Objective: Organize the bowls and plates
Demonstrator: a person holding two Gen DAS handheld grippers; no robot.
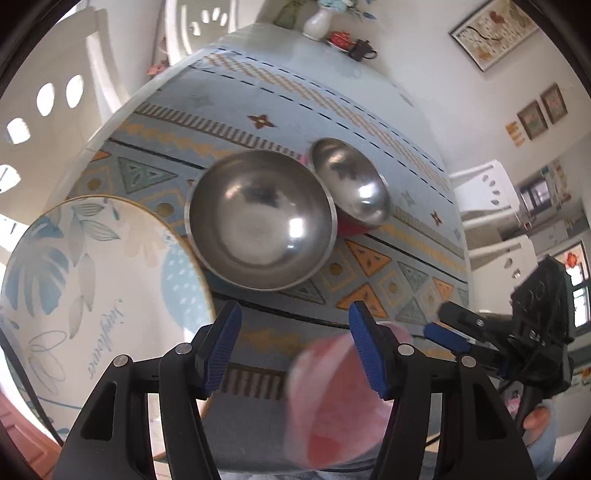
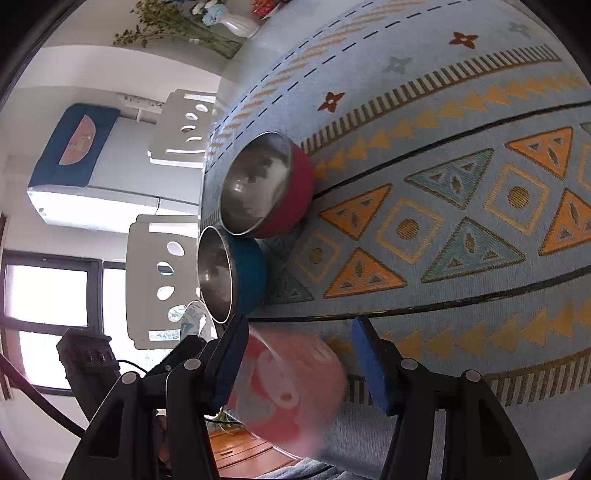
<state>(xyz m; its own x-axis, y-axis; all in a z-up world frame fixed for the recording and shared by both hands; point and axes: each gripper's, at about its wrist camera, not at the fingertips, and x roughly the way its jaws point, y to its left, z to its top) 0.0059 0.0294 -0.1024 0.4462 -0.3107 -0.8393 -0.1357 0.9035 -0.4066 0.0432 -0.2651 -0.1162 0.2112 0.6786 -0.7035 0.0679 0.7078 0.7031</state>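
Observation:
A steel bowl with a blue outside (image 1: 260, 221) (image 2: 229, 273) stands on the patterned cloth, touching a steel bowl with a red outside (image 1: 351, 184) (image 2: 266, 184). A large floral plate (image 1: 92, 288) lies at the left. A blurred pink dish (image 1: 332, 398) (image 2: 291, 391) sits low at the near table edge. My left gripper (image 1: 295, 325) is open, and the dish shows behind its right finger. My right gripper (image 2: 299, 343) is open around the dish, with a gap at its right pad. Its blue fingers (image 1: 447, 338) also show in the left wrist view.
The blue patterned tablecloth (image 2: 443, 221) covers the table. A white vase (image 1: 317, 22), a red item and a dark small pot (image 1: 364, 50) stand at the far end. White chairs (image 2: 162, 280) line the sides. A hand (image 1: 537, 421) grips the right handle.

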